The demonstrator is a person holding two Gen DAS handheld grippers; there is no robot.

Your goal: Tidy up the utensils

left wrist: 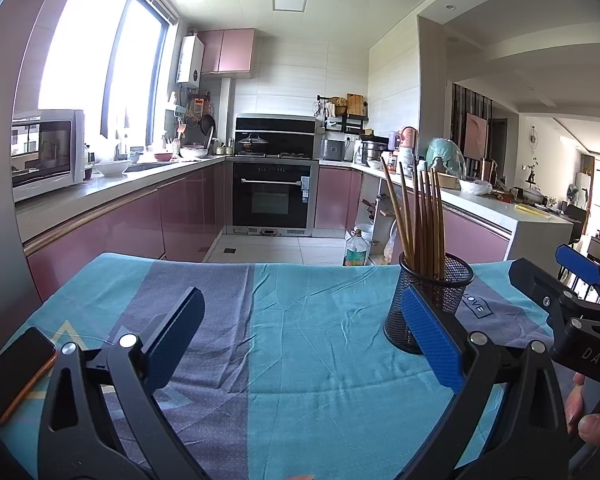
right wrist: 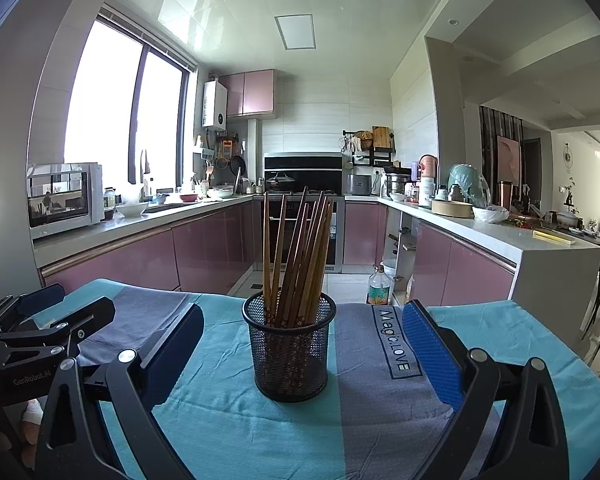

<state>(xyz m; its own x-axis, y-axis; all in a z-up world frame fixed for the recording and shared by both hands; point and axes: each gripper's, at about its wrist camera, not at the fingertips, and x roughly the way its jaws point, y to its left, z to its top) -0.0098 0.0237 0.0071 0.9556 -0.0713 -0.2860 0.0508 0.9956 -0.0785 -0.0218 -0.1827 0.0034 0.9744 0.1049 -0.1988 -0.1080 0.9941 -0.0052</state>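
Note:
A black mesh cup (right wrist: 290,350) stands upright on the blue and grey tablecloth (right wrist: 228,432), holding several wooden chopsticks (right wrist: 300,256). My right gripper (right wrist: 302,350) is open and empty, with its fingers on either side of the cup and apart from it. In the left wrist view the cup (left wrist: 440,292) stands at the right, partly behind my right finger, with the chopsticks (left wrist: 418,220) sticking up. My left gripper (left wrist: 302,336) is open and empty over bare cloth (left wrist: 300,360), left of the cup. The right gripper also shows in the left wrist view (left wrist: 580,300), at the far right.
A dark phone (left wrist: 14,372) lies on the cloth at the left edge. The table's far edge drops to the kitchen floor, where a plastic bottle (right wrist: 379,286) stands. Pink cabinets and cluttered counters (right wrist: 140,224) line the room behind.

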